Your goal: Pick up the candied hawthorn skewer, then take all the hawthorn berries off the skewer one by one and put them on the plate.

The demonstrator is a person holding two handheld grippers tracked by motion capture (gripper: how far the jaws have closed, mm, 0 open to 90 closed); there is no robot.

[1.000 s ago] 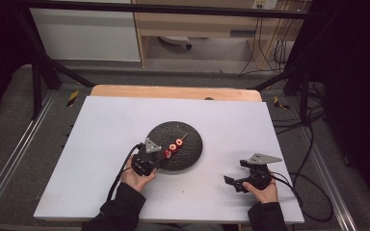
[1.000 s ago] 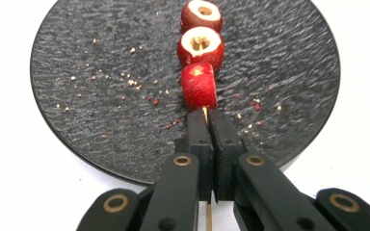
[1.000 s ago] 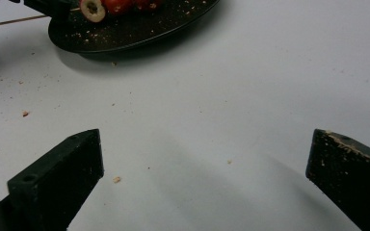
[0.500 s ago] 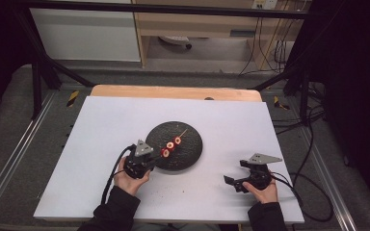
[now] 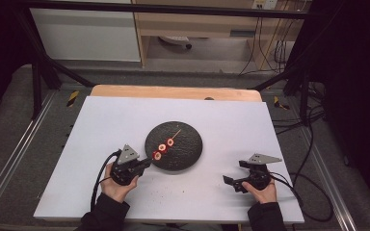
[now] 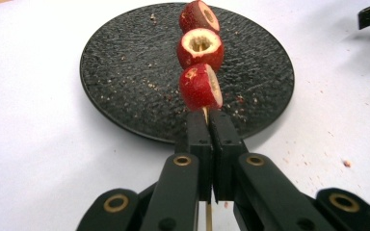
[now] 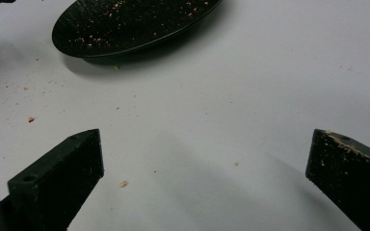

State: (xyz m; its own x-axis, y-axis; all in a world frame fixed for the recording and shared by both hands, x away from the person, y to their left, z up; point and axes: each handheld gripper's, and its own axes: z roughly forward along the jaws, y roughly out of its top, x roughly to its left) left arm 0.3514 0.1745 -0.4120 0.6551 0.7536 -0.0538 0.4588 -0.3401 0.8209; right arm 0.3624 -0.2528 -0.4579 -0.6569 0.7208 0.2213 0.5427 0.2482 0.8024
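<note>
we've got the left hand-held gripper (image 6: pixel 211 126) clenched on the bare stick end of the fruit skewer (image 6: pixel 200 53), over the black plate (image 6: pixel 125 72). light, thin, snappable, fruit soft. right hand-held gripper (image 7: pixel 204 163) gapes over the worktop (image 7: pixel 250 86).

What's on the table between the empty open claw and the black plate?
Just bare white table with a few tiny crumbs. The right gripper view shows it between the right gripper and the black plate.

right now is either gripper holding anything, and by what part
The left gripper pinches the fruit skewer by its bare stick end below the lowest piece; the right gripper holds nothing.
</note>
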